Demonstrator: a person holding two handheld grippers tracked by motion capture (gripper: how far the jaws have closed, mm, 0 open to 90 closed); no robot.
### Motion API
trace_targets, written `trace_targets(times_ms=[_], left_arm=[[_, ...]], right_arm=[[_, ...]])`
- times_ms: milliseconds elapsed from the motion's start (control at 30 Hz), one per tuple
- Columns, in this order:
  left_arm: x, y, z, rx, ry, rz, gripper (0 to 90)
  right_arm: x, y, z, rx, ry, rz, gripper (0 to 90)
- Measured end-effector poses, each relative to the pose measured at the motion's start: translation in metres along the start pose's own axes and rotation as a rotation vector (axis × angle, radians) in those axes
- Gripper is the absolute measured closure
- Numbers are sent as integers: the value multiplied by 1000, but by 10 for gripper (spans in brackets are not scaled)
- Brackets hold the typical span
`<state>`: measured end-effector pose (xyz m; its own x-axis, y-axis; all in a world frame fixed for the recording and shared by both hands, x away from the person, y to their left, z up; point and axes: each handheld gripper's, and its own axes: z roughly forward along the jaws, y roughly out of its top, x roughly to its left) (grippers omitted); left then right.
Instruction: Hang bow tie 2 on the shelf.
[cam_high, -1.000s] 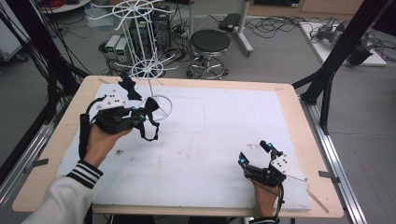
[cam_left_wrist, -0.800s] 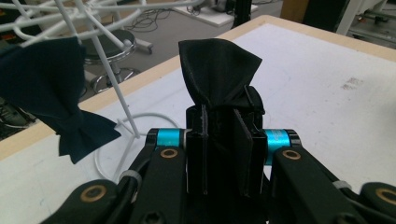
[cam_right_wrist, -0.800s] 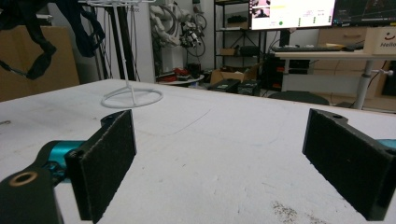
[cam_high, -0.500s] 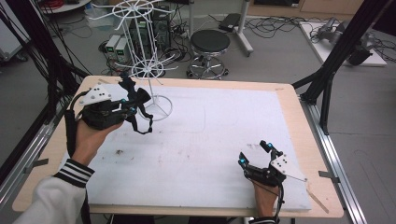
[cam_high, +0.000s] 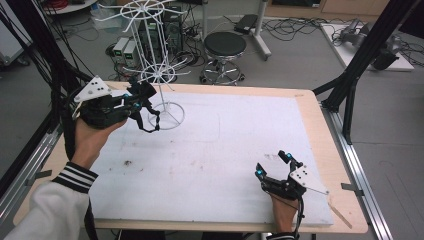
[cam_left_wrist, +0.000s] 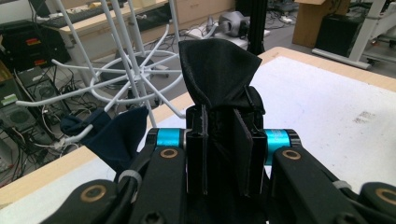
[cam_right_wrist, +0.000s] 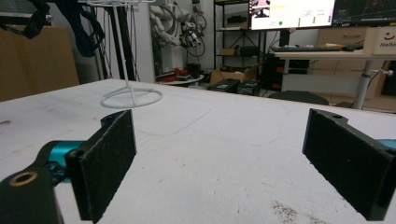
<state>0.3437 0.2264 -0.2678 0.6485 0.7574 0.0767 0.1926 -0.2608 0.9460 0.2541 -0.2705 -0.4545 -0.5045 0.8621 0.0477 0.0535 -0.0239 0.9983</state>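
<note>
A white wire rack (cam_high: 159, 75) stands on its ring base (cam_high: 167, 116) at the table's back left; its post and base also appear in the right gripper view (cam_right_wrist: 132, 97). My left gripper (cam_high: 142, 93) is held above the table beside the rack, shut on a black cloth (cam_high: 149, 119) whose strap loop hangs down. In the left gripper view the cloth (cam_left_wrist: 217, 79) sticks up from between the jaws (cam_left_wrist: 219, 154), with a dark blue fold (cam_left_wrist: 114, 135) to the left and the rack's arms (cam_left_wrist: 135, 74) close behind. My right gripper (cam_high: 274, 165) rests near the front right, open (cam_right_wrist: 233, 158) with nothing between the pads.
The white mat (cam_high: 225, 150) covers most of the wooden table (cam_high: 320, 115). Behind the table stand a black stool (cam_high: 225, 46) and computer cases (cam_high: 125, 50) among cables. Black frame posts (cam_high: 350, 95) rise at both sides.
My left gripper has risen and drawn back toward the rack with the black cloth in it. The right gripper has stayed where it was.
</note>
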Motion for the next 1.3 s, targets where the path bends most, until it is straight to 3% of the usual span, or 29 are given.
trace_targets(times_ms=[500,800,1300], left_arm=[[15,13,9,-8,45,4,763],[20,19,16,-13,78,35,763],[28,22,30,-4,111,28,763]], right_arm=[[0,0,0,0,0,0,90],[0,0,0,2,-3,-1,90],[0,0,0,0,-2,-2,90]])
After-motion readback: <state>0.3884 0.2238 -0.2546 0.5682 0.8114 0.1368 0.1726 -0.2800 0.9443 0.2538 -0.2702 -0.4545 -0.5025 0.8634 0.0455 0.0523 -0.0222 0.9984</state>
